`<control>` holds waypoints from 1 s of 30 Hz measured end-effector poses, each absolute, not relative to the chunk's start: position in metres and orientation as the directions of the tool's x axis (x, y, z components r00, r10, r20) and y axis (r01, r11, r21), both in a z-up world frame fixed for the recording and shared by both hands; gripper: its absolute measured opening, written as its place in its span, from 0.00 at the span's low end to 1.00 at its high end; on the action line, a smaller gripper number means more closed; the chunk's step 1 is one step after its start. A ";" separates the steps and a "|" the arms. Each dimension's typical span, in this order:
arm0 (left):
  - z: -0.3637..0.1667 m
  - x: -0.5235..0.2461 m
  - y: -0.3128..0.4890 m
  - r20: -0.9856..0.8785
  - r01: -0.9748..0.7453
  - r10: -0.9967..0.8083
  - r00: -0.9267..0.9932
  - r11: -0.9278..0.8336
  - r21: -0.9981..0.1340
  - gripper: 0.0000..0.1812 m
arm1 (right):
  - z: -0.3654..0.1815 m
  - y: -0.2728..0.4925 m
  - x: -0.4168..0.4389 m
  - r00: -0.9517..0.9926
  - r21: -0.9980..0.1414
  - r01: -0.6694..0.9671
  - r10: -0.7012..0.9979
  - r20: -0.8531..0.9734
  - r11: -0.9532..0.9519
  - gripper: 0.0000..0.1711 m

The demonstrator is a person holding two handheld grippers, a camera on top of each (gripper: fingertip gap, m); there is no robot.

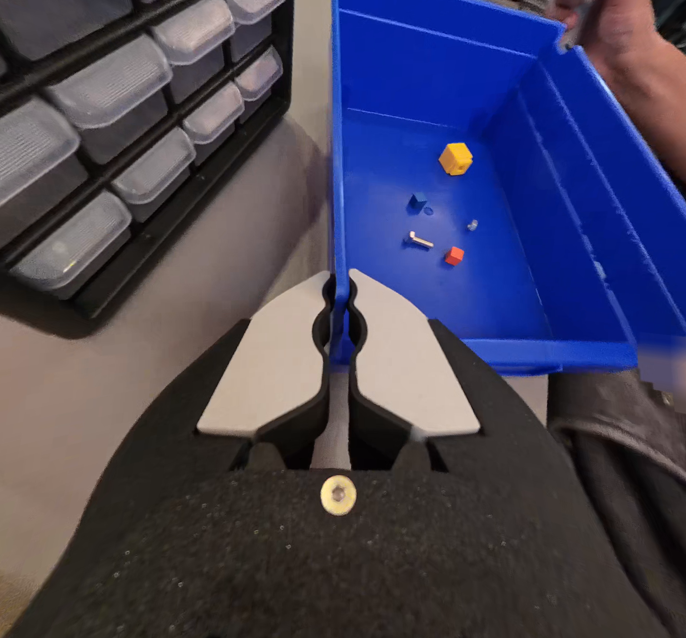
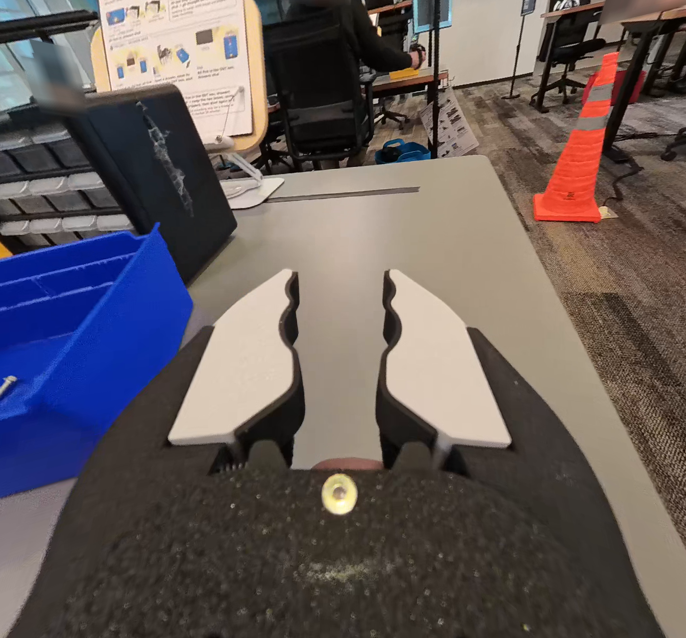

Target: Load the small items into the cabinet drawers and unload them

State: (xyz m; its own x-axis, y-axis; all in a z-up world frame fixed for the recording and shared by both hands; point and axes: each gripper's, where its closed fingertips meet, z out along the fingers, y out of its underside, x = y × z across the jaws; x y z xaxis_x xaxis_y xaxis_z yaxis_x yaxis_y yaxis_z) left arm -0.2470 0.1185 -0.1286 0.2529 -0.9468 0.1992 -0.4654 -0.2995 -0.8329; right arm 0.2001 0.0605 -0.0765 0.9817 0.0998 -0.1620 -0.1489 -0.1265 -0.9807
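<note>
Left hand-held gripper clamped on near-left wall of blue bin. Right hand-held gripper spread wide over bare table. On bin floor: bolt lying flat, long axis left-right, head leftward; yellow block; red cube. Drawer cabinet left of bin.

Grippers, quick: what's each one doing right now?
Left gripper: shut on the near-left wall of the blue plastic bin.
Right gripper: open, holding nothing, above the grey table.
</note>
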 end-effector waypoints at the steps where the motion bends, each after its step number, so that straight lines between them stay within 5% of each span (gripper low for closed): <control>1: -0.125 -0.258 0.119 0.220 -0.459 -0.946 0.240 -0.310 -0.832 0.04 | -0.078 0.061 0.196 0.982 -0.981 -0.138 0.109 -0.153 -0.133 0.25; 5: -0.077 -0.314 0.116 0.244 -0.298 -0.938 0.248 -0.313 -0.902 0.15 | -0.084 0.063 0.186 0.983 -0.982 -0.101 0.135 -0.123 -0.162 0.25; 9: -0.044 -0.421 0.135 0.138 -0.144 -0.794 0.592 -0.273 -0.951 0.33 | -0.083 0.063 0.176 0.984 -0.983 -0.068 0.151 -0.094 -0.169 0.25; 14: -0.069 -0.593 0.166 -0.020 -0.133 -0.299 0.954 -0.363 -0.922 0.44 | -0.066 0.060 0.150 0.987 -0.990 0.063 0.156 0.044 -0.122 0.25; 19: -0.099 -0.625 0.194 0.115 -0.003 -0.240 0.964 -0.442 -0.897 0.45 | -0.031 0.047 0.111 0.987 -0.994 0.090 0.137 0.079 -0.068 0.25; 25: -0.131 -0.614 0.241 0.187 0.025 -0.237 0.954 -0.554 -0.832 0.35 | 0.013 0.004 -0.004 0.939 -0.999 0.025 0.342 0.013 -0.031 0.28; 27: -0.133 -0.605 0.246 0.160 -0.012 -0.265 0.951 -0.548 -0.836 0.18 | 0.010 -0.009 -0.069 0.887 -0.996 0.016 0.462 -0.027 -0.089 0.33; 30: -0.132 -0.608 0.244 0.166 0.030 -0.205 0.965 -0.538 -0.843 0.07 | 0.000 -0.030 -0.181 0.749 -0.980 0.047 0.656 -0.092 -0.191 0.35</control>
State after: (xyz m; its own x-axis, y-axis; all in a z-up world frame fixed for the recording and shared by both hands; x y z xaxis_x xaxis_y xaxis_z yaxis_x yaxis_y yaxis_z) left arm -0.6084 0.2443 -0.1323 0.9646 -0.2055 0.1655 0.0300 -0.5378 -0.8426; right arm -0.1805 -0.0299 -0.0003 0.7493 0.6558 -0.0924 0.0467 -0.1914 -0.9804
